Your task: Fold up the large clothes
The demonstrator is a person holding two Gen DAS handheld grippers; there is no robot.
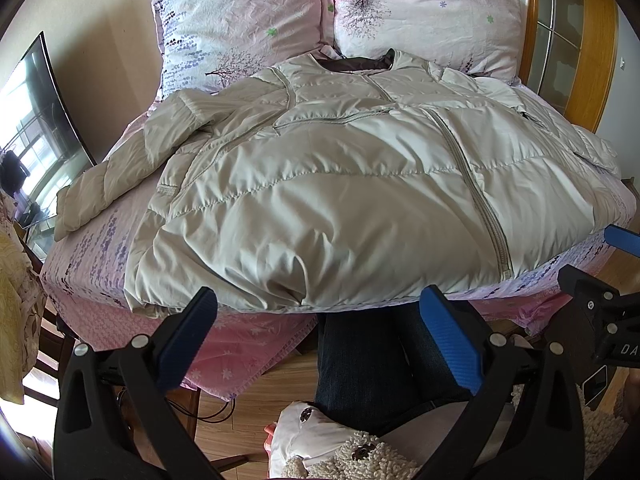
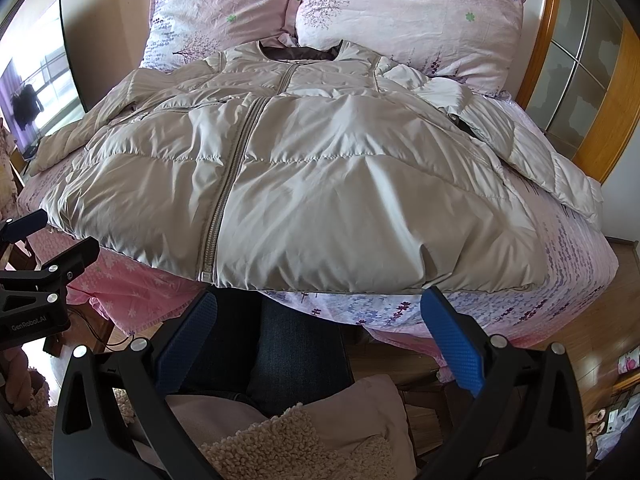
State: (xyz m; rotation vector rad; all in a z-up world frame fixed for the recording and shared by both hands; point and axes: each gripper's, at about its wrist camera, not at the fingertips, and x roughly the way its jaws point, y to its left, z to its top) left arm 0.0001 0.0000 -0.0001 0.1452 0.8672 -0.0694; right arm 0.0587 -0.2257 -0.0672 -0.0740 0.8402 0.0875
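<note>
One beige puffer jacket (image 1: 340,184) lies front-up and zipped across the middle of the frame on your bed (image 1: 100,248), collar toward two floral pillows (image 1: 240,20) at the top, two sleeves spread outward. One television (image 1: 32,128) stands at the left edge. Your left gripper (image 1: 320,344) and right gripper (image 2: 320,344), lower frame, both gape wide, holding nothing, short of the hem.

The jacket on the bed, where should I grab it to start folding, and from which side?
Probably the sleeves first. The jacket lies flat, zipped, front up, hem at the near bed edge, both sleeves spread outward. Bring the left gripper from the left onto the left sleeve's cuff, and the right gripper from the right onto the right sleeve's end. Both cuffs lie free on the sheet, easy to pinch.
</note>
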